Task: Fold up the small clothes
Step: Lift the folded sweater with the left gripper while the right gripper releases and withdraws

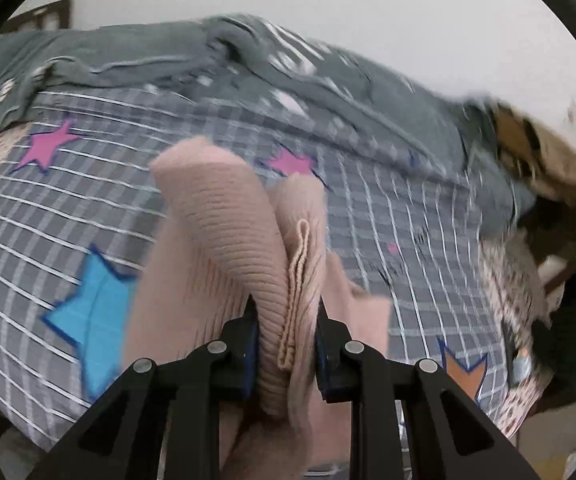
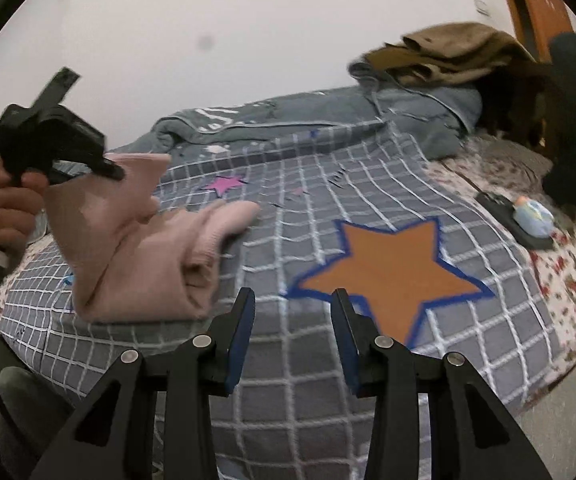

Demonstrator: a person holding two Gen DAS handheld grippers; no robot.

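A pink ribbed knit garment (image 1: 224,216) fills the middle of the left wrist view, bunched and pinched between the pads of my left gripper (image 1: 286,312), which is shut on it. From the right wrist view the same pink garment (image 2: 140,256) hangs lifted at the left over the bed, its lower part resting on the cover, with my left gripper (image 2: 112,170) held by a hand (image 2: 4,204) at its top edge. My right gripper (image 2: 293,300) stands open and empty above the cover, to the right of the garment.
A grey checked bed cover (image 2: 388,208) with an orange star (image 2: 392,276), pink stars and a blue star (image 1: 96,312) spreads under both grippers. A folded grey-blue quilt (image 2: 328,124) and brown clothes (image 2: 448,56) lie by the wall. A dark flat object with a small blue toy (image 2: 534,218) sits at the right.
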